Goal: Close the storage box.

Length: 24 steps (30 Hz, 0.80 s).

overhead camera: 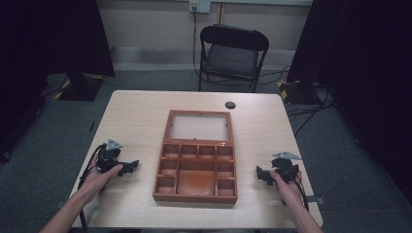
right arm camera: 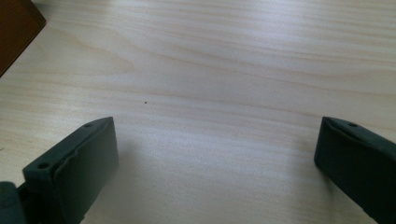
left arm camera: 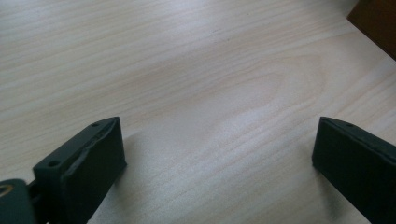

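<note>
High view: my left gripper (overhead camera: 127, 167) and right gripper (overhead camera: 263, 175), jaws wide apart and empty, flank the wooden tray (overhead camera: 196, 195) on bare counter (overhead camera: 136, 121), each near a side edge.

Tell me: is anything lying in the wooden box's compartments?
No, every compartment of the wooden box looks bare in the high view, lid open.
</note>
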### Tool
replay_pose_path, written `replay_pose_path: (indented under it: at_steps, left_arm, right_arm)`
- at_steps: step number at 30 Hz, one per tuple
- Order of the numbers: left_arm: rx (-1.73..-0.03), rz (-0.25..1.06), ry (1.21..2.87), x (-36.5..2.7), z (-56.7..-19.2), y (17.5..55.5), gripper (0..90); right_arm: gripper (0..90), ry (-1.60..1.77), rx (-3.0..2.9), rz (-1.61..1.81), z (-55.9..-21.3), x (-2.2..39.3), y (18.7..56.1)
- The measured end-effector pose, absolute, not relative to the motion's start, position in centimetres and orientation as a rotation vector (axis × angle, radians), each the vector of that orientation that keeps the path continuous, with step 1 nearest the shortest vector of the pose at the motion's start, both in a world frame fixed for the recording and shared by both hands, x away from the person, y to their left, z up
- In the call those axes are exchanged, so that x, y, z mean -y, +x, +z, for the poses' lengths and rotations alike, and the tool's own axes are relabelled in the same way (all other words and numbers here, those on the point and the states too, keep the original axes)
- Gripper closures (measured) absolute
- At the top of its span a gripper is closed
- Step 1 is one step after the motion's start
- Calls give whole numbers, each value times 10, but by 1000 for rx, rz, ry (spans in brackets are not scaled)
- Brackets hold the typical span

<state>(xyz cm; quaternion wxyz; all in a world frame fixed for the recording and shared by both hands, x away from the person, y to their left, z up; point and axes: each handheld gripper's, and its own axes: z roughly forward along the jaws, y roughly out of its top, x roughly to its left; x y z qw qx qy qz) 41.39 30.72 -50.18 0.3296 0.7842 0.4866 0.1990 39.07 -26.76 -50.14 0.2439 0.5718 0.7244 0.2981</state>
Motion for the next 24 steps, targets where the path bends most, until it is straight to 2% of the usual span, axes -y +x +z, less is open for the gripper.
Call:
replay_pose_path:
  at_steps: [3,6,11,12,14,15,16,18,20,24]
  left_arm:
    - [-1275,520,2056,-307,-501,414,42]
    - [-1288,514,2035,-308,-497,414,151]
    - [-1302,483,2027,-307,-495,414,159]
    - [-1281,465,2041,-305,-494,414,165]
    - [-1271,444,2036,-302,-492,415,175]
    - [-1262,439,2034,-300,-490,415,175]
    - [-1256,438,2037,-300,-488,415,175]
    - [-1241,438,2028,-295,-482,416,176]
    - [-1230,451,2011,-291,-477,416,177]
    - [-1199,446,2007,-282,-467,419,194]
  right_arm:
    - [0,1565,-1978,824,-501,268,390]
    - [0,1568,-1984,821,-501,268,390]
    - [4,1559,-2053,790,-497,269,390]
    - [36,1564,-2056,789,-496,267,390]
    - [172,1521,-2083,795,-492,266,391]
    - [191,1517,-2085,801,-491,265,391]
    - [143,1518,-2092,804,-491,264,391]
    - [172,1538,-2088,805,-490,265,391]
    - [134,1559,-2074,818,-488,268,394]
    - [148,1582,-2029,861,-480,268,401]
